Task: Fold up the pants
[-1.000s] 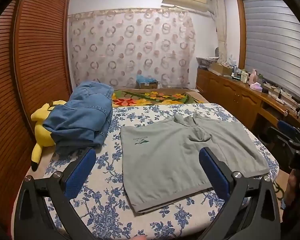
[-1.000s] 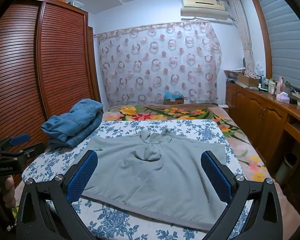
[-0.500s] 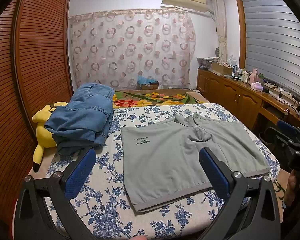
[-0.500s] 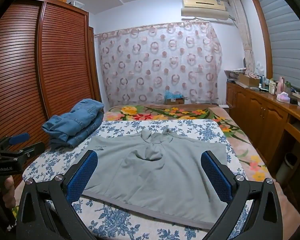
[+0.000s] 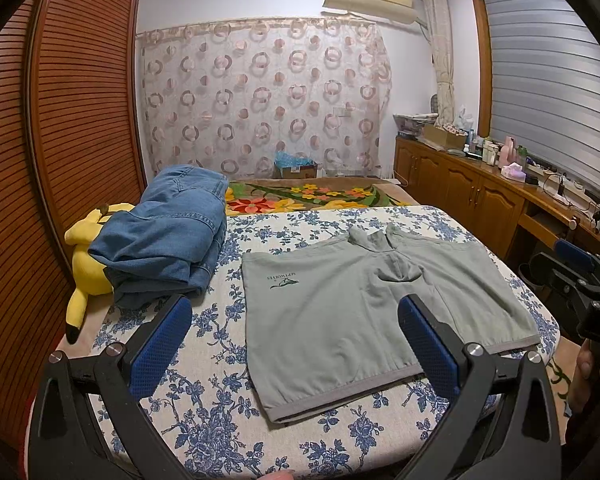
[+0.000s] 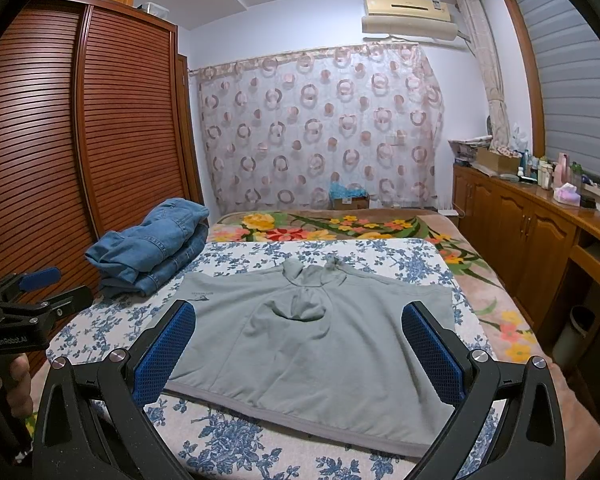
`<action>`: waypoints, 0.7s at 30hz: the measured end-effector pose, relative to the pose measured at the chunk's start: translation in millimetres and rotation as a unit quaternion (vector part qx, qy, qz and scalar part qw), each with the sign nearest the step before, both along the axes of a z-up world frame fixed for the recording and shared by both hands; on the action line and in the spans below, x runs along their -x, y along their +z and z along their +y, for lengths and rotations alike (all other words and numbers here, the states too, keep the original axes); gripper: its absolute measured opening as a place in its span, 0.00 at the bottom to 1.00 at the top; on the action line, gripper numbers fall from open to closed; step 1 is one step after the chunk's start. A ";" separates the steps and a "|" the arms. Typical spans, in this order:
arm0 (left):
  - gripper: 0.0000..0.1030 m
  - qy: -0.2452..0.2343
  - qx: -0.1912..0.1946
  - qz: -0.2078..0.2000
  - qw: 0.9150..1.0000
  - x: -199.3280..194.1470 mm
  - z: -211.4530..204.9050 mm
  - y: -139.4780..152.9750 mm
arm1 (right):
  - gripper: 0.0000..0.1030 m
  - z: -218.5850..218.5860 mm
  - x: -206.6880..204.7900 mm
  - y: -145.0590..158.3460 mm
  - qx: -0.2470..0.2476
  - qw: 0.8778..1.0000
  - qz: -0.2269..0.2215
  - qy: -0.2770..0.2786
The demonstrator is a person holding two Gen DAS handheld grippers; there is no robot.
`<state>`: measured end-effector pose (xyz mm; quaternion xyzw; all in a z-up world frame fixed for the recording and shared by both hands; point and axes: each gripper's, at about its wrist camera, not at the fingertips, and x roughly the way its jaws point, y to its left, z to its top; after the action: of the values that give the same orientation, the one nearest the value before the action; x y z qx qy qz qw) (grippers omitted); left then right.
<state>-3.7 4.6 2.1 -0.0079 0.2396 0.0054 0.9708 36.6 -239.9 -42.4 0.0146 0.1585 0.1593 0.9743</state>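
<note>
Left wrist view: left gripper [image 5: 294, 330] hangs above the near edge of the bed [image 5: 220, 412], jaws spread wide, holding nothing. Grey pants [image 5: 364, 312] lie flat on the floral sheet, waistband hem nearest, legs apparently doubled back toward the far side (hard to tell the exact layering). They sit centre-right, probably spread out so both hem corners can be reached from the near edge. Folded jeans [image 5: 164, 240] are stacked far left, apart from the grey cloth, with a yellow plush toy [image 5: 86, 264] just beside them. Bare sheet left of the pants gives room to fold.

Right wrist view: right gripper [image 6: 298, 344] also spread and empty, above the pants' [image 6: 320, 344] near half. Right edge of the pants lies near the bed's right edge; less margin there. Left gripper [image 6: 36, 296] shows at far left.
</note>
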 end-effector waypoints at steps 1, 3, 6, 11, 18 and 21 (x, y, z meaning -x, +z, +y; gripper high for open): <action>1.00 0.000 0.000 0.000 1.000 0.2 0.1 0.1 | 1.00 0.0 0.0 0.0 0.000 1.000 0.000 0.000; 1.00 0.000 0.000 0.000 1.000 -0.3 -0.1 -0.1 | 1.00 -0.1 0.0 -0.1 0.000 1.000 0.000 0.000; 1.00 0.000 0.000 0.000 1.000 0.2 -0.1 0.2 | 1.00 0.1 0.0 0.0 0.000 1.000 0.000 0.001; 1.00 0.001 -0.001 0.000 1.000 -0.1 -0.8 0.0 | 1.00 0.7 0.0 0.1 0.000 1.000 -0.001 0.001; 1.00 0.001 -0.002 -0.001 1.000 0.2 5.4 6.1 | 1.00 0.6 0.0 0.1 0.000 1.000 -0.001 0.001; 1.00 0.001 -0.001 -0.001 1.000 3.0 9.6 9.4 | 1.00 1.2 0.4 0.6 0.000 1.000 -0.002 0.002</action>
<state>-6.8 14.1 11.5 -0.0068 0.2390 0.0062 0.9710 36.1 -238.7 -41.8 0.0139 0.1567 0.1617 0.9742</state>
